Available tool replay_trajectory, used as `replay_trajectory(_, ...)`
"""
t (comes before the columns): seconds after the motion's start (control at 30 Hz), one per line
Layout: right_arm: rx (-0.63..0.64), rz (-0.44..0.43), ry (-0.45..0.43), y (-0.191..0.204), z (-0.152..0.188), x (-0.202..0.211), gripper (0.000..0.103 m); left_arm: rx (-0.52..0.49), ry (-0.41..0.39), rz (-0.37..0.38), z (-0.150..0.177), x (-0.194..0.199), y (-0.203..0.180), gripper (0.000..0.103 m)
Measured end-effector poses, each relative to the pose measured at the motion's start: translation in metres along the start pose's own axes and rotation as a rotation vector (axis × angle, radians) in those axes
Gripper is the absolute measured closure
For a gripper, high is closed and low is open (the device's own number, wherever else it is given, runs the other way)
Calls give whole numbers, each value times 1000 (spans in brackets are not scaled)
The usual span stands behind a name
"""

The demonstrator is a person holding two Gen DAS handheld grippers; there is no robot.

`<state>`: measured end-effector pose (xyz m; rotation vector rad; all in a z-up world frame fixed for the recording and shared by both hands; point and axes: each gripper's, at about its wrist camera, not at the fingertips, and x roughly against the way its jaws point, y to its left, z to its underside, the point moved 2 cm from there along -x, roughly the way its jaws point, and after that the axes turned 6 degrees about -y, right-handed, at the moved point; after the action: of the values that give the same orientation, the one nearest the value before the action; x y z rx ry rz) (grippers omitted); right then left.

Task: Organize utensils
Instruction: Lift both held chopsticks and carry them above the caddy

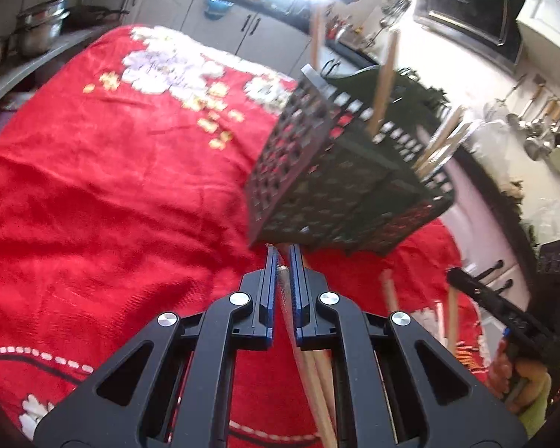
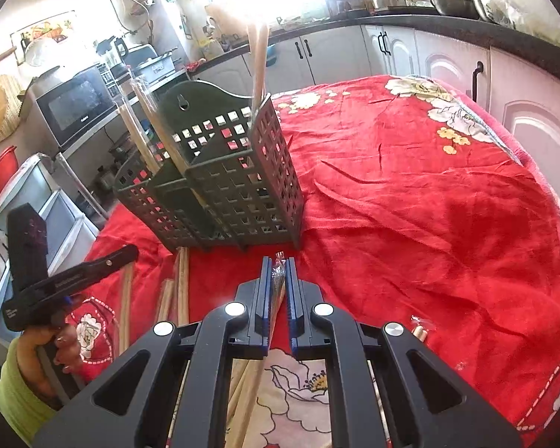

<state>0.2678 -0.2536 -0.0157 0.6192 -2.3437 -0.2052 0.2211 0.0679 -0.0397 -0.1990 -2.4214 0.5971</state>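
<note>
Blue-padded jaws of the right gripper [image 2: 278,272] clench a cellophane-wrapped chopstick bundle [image 2: 278,274], its long axis running from 6 toward 12 o'clock; the left gripper [image 1: 283,261] likewise clamps a wrapped wooden pair [image 1: 282,280] pointing at 12. Beyond, at 11 o'clock, a dark-green perforated plastic holder [image 2: 242,186] stands on the red floral cloth [image 2: 410,205] covering the tabletop, wooden sticks [image 2: 259,63] upright inside

Each view looks forward along its own claw, from just above the red cloth. The left wrist view faces the dark utensil basket [image 1: 339,171] from its left, close up; the right wrist view faces the same basket [image 2: 220,171] from its right, slightly farther back. Both share the basket, cloth [image 1: 104,194] and kitchen cabinets [image 2: 354,52].
</note>
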Motion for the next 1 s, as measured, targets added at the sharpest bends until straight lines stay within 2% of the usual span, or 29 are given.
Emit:
replay_trajectory(0.4,35,-55,-124,22,-19,44,96,-52,-138,104,-25,50,-42,100)
replay_trajectory(1.0,85,-101,-330,48,-48,105,97,-102,-219,208,-46,77,-84,100)
